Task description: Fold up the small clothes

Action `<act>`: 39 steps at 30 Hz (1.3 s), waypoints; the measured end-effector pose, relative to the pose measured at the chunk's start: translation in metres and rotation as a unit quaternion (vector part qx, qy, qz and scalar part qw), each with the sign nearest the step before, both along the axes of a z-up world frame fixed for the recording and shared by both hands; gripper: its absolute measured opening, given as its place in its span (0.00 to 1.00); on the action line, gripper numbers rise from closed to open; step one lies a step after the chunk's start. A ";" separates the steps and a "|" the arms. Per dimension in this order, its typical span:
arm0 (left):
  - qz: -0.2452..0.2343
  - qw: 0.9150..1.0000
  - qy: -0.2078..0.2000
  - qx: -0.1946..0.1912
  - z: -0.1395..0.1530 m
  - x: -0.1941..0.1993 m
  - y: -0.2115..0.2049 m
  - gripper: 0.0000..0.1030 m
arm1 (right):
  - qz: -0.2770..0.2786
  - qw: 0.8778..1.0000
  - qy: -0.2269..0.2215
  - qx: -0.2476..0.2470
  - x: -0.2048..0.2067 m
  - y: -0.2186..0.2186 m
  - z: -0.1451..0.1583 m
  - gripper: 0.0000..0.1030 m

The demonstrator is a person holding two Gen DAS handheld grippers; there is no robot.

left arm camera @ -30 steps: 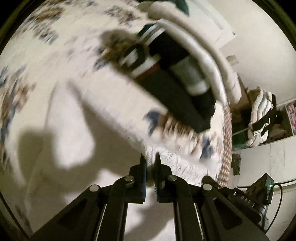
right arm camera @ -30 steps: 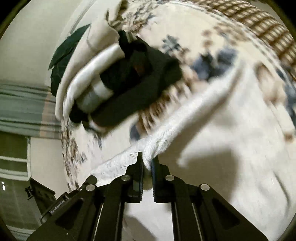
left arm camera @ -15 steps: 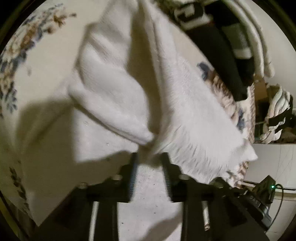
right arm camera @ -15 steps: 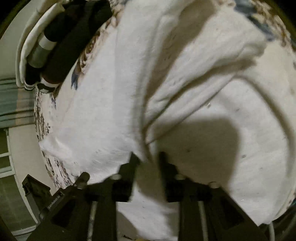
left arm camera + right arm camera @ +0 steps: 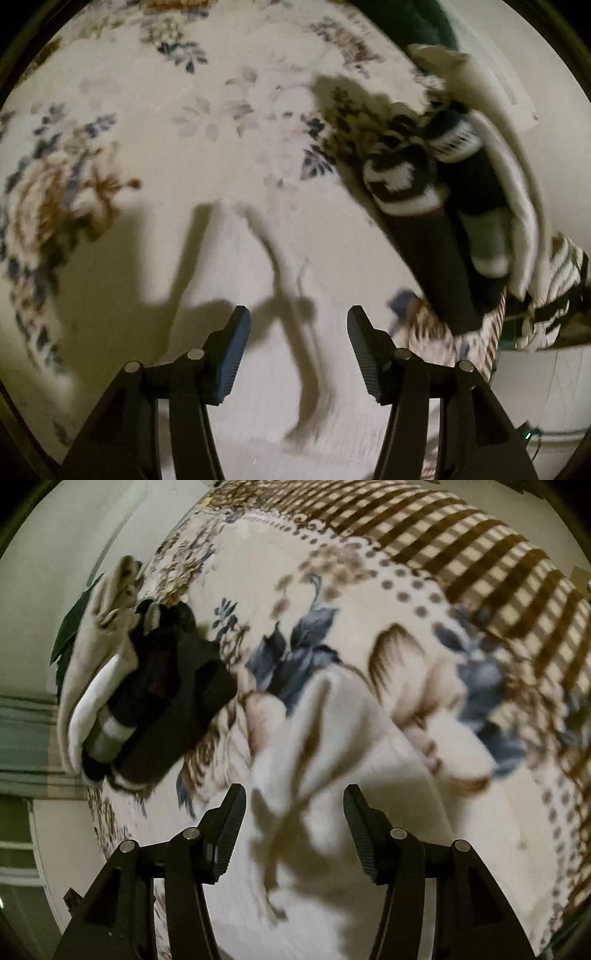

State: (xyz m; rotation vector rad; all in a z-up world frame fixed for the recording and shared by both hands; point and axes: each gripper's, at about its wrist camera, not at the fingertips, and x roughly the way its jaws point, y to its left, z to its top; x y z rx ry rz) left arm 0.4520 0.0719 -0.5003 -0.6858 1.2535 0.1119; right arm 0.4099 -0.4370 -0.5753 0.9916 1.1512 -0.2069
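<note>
1. White garment [image 5: 236, 295], left wrist view: it lies spread on the flowered bedspread [image 5: 110, 147], directly ahead of and beneath the left gripper [image 5: 298, 354]. A raised fold [image 5: 273, 254] runs from the middle of the cloth down toward the gap between the fingers. The picture is blurred, so the cloth's edges are hard to trace.
2. Left gripper, same view: its two fingers stand wide apart with nothing between them; the garment shows in the gap, and whether the tips touch it cannot be told.
3. Surroundings, same view: a pile of folded clothes [image 5: 436, 206], dark and white with striped pieces, lies on the bedspread to the right, near the garment but apart from it. Beyond the bed's edge, further striped fabric [image 5: 561, 295] sits at the far right. Gripper shadows fall across the cloth.
4. White garment [image 5: 332, 738], right wrist view: it lies on the bedspread [image 5: 406, 609] ahead of the right gripper [image 5: 293, 830], with a rumpled ridge pointing up and away from the fingers.
5. Right gripper, same view: fingers are spread wide and hold nothing; the cloth fills the gap behind them.
6. Surroundings, same view: the pile of folded clothes [image 5: 147, 694] sits at the left, near the bed's edge, clear of the garment. A brown checked border [image 5: 461, 546] crosses the top of the bedspread.
</note>
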 end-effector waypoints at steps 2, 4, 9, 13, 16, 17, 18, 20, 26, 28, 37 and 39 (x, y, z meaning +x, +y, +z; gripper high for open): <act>0.015 1.000 0.018 -0.010 -0.012 0.012 0.005 0.51 | -0.007 1.000 0.013 0.010 0.015 0.005 -0.015 0.56; 0.029 0.999 0.039 -0.011 -0.025 0.024 0.006 0.50 | -0.019 0.999 0.018 0.022 0.022 0.012 -0.027 0.55; 0.020 0.998 0.033 0.051 -0.026 0.032 -0.006 0.08 | -0.024 1.000 0.010 -0.002 0.023 0.019 -0.028 0.19; 0.007 0.997 -0.015 0.073 0.000 0.013 -0.010 0.07 | -0.012 1.000 0.003 -0.019 0.018 0.020 -0.019 0.16; 0.014 0.997 -0.044 0.056 0.024 -0.014 -0.002 0.07 | -0.010 1.000 -0.010 -0.024 0.006 0.018 -0.006 0.15; 0.019 0.997 -0.053 0.046 0.033 -0.028 0.003 0.07 | -0.011 1.000 -0.015 -0.021 -0.001 0.017 -0.002 0.15; 0.024 0.997 -0.057 0.042 0.040 -0.037 0.005 0.07 | -0.013 1.000 -0.019 -0.020 -0.007 0.016 0.003 0.15; 0.031 0.997 -0.061 0.034 0.048 -0.061 0.011 0.07 | -0.017 0.999 -0.029 -0.018 -0.024 0.015 0.013 0.15; 0.042 0.998 -0.017 0.038 0.011 -0.096 0.023 0.08 | -0.013 1.000 -0.005 -0.028 -0.071 0.011 0.006 0.15; 0.042 0.999 -0.007 0.020 -0.012 -0.096 0.026 0.11 | -0.012 1.000 0.018 -0.021 -0.075 0.007 -0.014 0.15; 0.055 0.997 -0.032 -0.050 -0.003 -0.114 0.027 0.43 | 0.003 0.999 -0.018 0.035 -0.073 0.003 -0.025 0.55; 0.060 0.995 -0.023 -0.071 -0.006 -0.122 0.019 0.43 | 0.017 0.997 -0.032 0.061 -0.079 0.012 -0.024 0.55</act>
